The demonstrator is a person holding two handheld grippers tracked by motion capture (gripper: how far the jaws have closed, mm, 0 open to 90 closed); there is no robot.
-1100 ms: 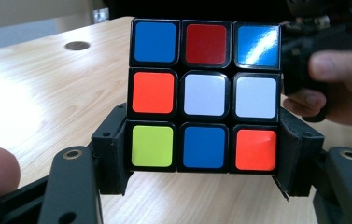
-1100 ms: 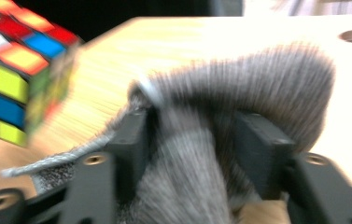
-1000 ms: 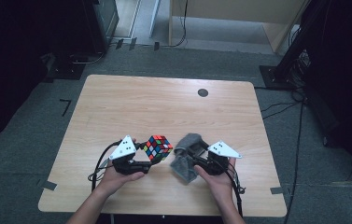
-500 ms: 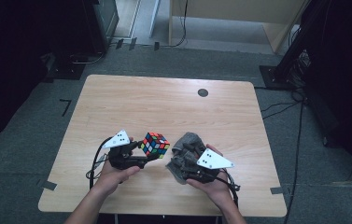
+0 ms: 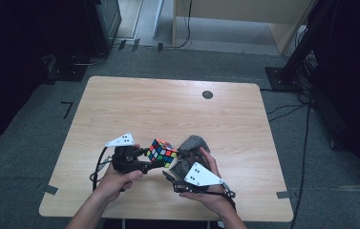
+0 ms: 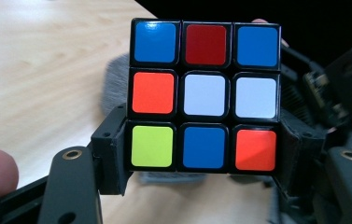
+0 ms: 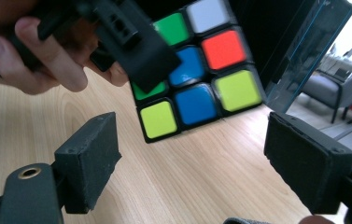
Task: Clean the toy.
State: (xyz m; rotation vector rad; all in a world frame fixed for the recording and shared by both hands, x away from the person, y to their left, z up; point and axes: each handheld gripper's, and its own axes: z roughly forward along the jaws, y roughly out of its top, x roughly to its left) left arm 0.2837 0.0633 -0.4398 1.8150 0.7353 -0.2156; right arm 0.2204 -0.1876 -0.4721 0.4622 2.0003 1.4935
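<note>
Left tool point(image 6: 201, 172) clamps the cube point(image 6: 205, 95) (lifted off the table point(image 5: 134, 102)); right tool point(image 7: 192, 170) has just been opening, nothing between its jaws

A light wooden table point(image 5: 139, 109) with rounded corners stands on grey carpet. A small round black cable port point(image 5: 207, 94) sits near its far edge. A crumpled grey fuzzy cloth point(image 5: 191, 145) lies on the near part of the tabletop.
</note>
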